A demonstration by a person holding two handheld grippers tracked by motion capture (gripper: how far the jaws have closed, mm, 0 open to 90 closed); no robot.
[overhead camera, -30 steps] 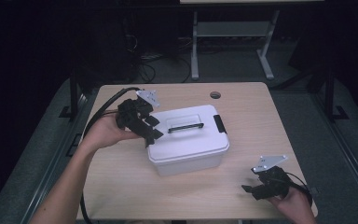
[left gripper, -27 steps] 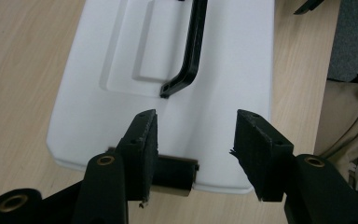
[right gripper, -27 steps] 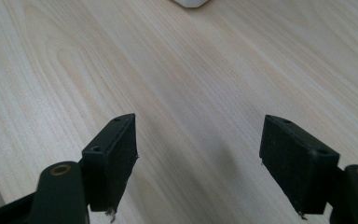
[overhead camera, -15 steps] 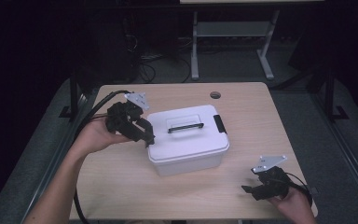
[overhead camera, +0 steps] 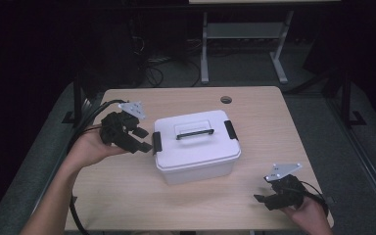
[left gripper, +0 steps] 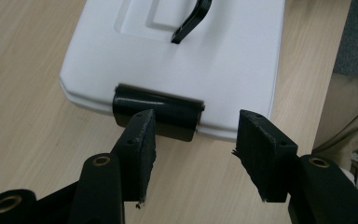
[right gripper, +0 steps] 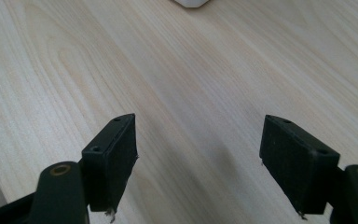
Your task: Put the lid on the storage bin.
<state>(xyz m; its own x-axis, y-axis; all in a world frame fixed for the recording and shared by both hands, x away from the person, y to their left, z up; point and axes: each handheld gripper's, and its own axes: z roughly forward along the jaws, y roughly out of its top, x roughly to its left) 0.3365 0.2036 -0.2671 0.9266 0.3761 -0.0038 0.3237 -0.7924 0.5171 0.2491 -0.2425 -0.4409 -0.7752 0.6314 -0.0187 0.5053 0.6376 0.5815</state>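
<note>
The wooden table (overhead camera: 127,196) carries a white lidded storage box (overhead camera: 196,147) at its centre, lid on, its black carry handle (overhead camera: 194,133) lying flat on top. The box serves as landmark for all that follows.

The left gripper (overhead camera: 136,138) now sits just beside the box's left end, jaws aimed at the black latch (left gripper: 156,109) there. Its jaws are spread, have just been opening a little further, and hold nothing; one jaw overlaps the latch in the left gripper view, and contact cannot be confirmed.

Against the earlier frames, this gripper has backed off the lid's left edge toward the table's left side. Judgement: the latch is being released or re-approached.

The right gripper (overhead camera: 269,197), well apart from the box's right front corner, is unchanged, jaws spread over bare wood.
</note>
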